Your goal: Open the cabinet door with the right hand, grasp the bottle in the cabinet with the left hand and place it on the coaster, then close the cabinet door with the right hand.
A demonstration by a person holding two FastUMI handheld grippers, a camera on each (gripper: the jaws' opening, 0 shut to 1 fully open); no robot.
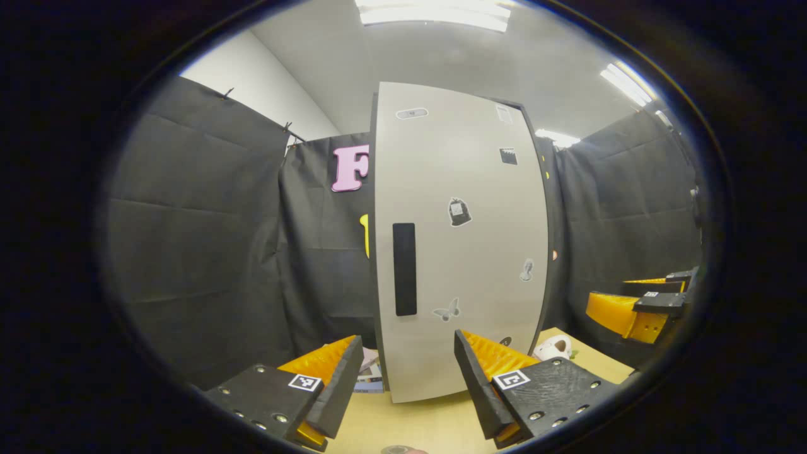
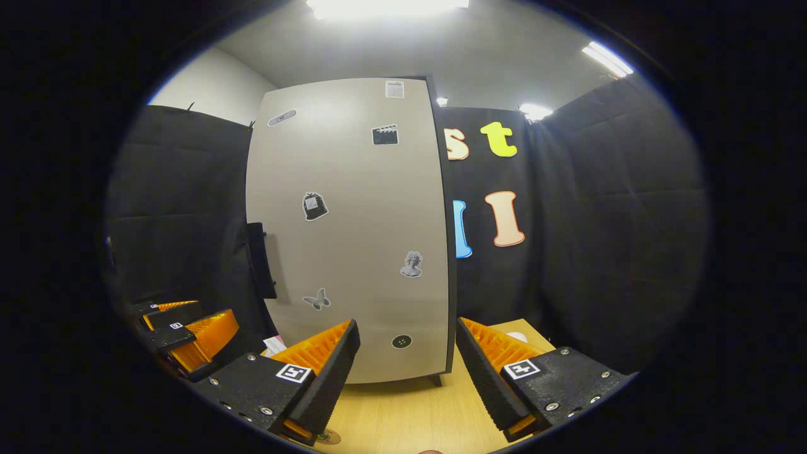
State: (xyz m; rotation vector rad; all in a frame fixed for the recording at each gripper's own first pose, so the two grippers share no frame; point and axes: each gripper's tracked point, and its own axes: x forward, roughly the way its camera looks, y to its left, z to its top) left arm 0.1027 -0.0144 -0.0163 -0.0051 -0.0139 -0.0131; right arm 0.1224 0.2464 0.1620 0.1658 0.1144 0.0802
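Black-curtained booth, pale wooden tabletop (image 2: 403,410) along the bottom of both views. Cabinet door (image 1: 460,239) shut, filling centre frame with stickers scattered over it and a dark handle (image 1: 404,269) at its left edge. Left gripper (image 1: 408,378) spread wide, holding nothing, fingers short of the door's lower edge; right gripper (image 2: 408,372) likewise wide apart and empty, bare table between fingers and door.
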